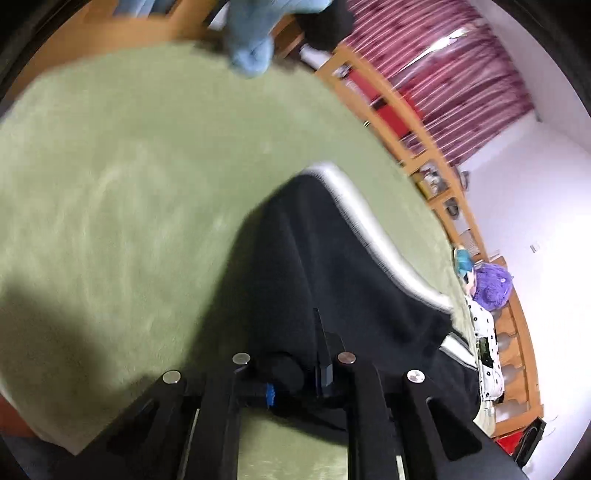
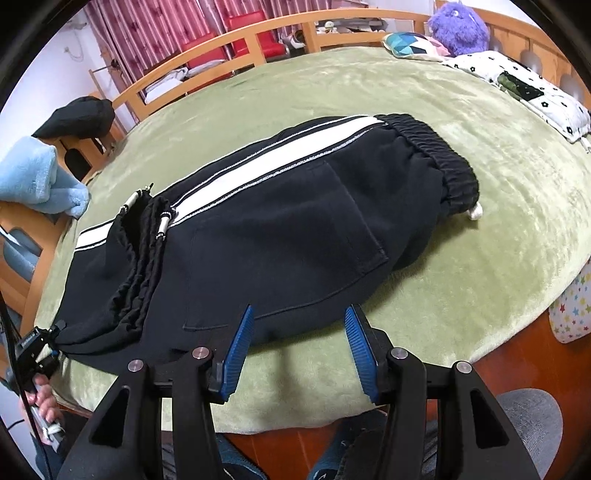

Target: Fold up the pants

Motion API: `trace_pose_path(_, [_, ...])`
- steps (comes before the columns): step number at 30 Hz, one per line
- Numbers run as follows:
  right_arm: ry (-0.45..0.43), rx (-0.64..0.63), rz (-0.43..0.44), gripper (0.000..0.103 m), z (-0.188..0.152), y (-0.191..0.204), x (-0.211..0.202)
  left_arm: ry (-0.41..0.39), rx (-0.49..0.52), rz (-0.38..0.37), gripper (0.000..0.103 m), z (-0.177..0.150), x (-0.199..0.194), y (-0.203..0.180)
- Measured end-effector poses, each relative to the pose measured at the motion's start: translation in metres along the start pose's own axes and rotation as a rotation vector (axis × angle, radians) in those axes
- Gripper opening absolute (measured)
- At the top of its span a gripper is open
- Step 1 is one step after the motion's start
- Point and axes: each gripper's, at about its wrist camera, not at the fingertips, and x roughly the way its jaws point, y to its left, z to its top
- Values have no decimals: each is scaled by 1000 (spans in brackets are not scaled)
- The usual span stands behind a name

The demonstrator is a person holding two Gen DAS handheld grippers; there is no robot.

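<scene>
Black pants (image 2: 266, 229) with a white side stripe lie folded lengthwise on a green blanket (image 2: 461, 221). The elastic waistband sits at the right and the drawstring leg cuffs are folded over at the left. My right gripper (image 2: 299, 325) is open and empty, hovering at the near edge of the pants. My left gripper (image 1: 295, 354) is shut on the black fabric of the pants (image 1: 332, 266); it also shows in the right wrist view (image 2: 51, 336) at the pants' left end.
A light blue towel (image 2: 33, 173) and a black garment (image 2: 77, 116) hang on the wooden bed rail (image 2: 229, 40) at left. A purple plush toy (image 2: 458, 26), a patterned cushion and a white patterned pillow (image 2: 528, 88) lie at the far right.
</scene>
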Motion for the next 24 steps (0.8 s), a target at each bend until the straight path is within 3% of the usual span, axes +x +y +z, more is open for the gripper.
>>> trace_pose_path(2, [-18, 7, 15, 51, 2, -6, -6, -27, 33, 33, 13, 5, -11, -20])
trace_pose_path(4, [-43, 19, 33, 51, 4, -16, -15, -73, 128, 78, 13, 8, -23, -57])
trace_pose_path(7, [-80, 25, 55, 51, 10, -33, -28, -147, 314, 168, 13, 9, -42, -123])
trace_pose_path(11, [-128, 30, 70, 51, 20, -59, -44, -212, 584, 182, 13, -4, -56, -230])
trace_pose_path(18, [-199, 41, 39, 51, 40, -114, -68, -200, 883, 36, 13, -69, -46, -398])
trace_pose_path(22, [-210, 53, 24, 51, 46, -141, -77, -98, 959, -115, 13, -126, -2, -475])
trace_pose_path(24, [-205, 65, 20, 51, 47, -152, -78, -27, 954, -210, 16, -152, 24, -494])
